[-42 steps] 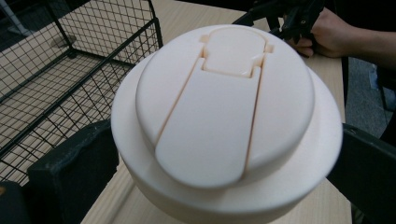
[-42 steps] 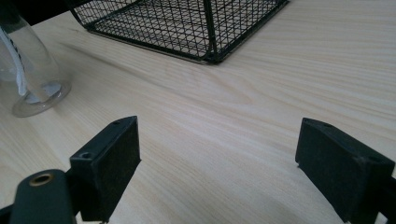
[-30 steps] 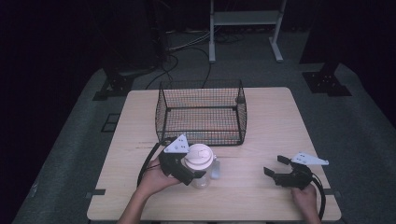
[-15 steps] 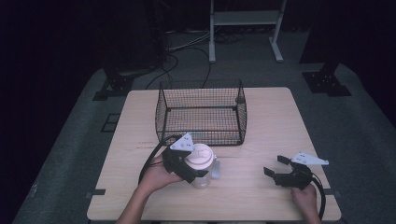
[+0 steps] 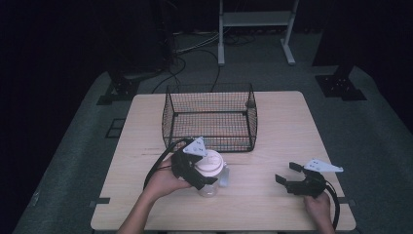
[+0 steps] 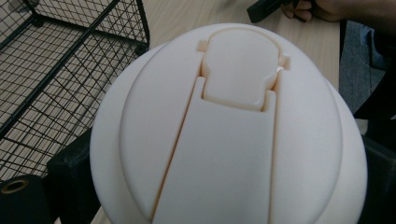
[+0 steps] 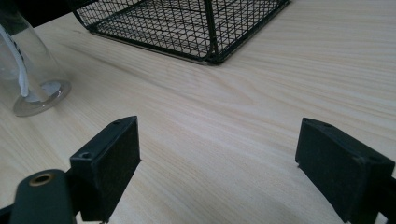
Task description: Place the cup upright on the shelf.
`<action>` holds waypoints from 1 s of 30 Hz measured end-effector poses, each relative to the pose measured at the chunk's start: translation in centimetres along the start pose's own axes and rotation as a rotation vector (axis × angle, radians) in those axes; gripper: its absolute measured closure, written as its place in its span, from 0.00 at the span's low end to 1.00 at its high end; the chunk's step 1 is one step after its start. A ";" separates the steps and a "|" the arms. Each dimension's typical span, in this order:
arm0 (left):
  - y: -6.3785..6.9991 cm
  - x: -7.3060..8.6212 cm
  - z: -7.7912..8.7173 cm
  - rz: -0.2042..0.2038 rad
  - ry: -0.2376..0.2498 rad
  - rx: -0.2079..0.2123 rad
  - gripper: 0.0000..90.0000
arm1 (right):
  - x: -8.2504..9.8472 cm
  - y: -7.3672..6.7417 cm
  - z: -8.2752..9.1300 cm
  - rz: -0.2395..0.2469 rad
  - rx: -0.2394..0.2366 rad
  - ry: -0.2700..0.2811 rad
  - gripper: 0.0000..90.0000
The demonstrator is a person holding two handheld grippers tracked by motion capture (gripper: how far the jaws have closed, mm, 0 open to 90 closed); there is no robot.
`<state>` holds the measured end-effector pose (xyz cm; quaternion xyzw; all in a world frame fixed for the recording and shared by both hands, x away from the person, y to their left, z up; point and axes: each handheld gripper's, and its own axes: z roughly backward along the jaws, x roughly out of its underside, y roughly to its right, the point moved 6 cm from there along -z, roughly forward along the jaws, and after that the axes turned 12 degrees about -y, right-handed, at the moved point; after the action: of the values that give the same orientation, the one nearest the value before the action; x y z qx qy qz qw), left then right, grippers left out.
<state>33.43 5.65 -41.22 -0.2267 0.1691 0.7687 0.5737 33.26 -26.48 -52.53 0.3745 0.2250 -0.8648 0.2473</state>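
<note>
Here, left tongs (image 5: 197, 171) clasp the white-lidded bottle (image 5: 210, 168) (upright on table).

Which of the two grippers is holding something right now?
The left gripper, clamped on the clear bottle's white lid; the right gripper rests open on the wooden table.

No readable text, labels, brands or numbers anywhere: the white lid (image 6: 233, 135) is plain, the basket (image 5: 210, 117) and table (image 5: 282, 126) carry no markings.
</note>
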 end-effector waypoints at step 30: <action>-1.6 -6.6 5.5 -0.077 -0.036 -0.009 0.06 | 0.0 0.0 0.0 -0.002 0.001 0.002 0.14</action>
<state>35.71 3.69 -33.06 -0.2219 0.1463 0.7509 0.6046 33.29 -26.49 -52.53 0.3751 0.2253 -0.8648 0.2462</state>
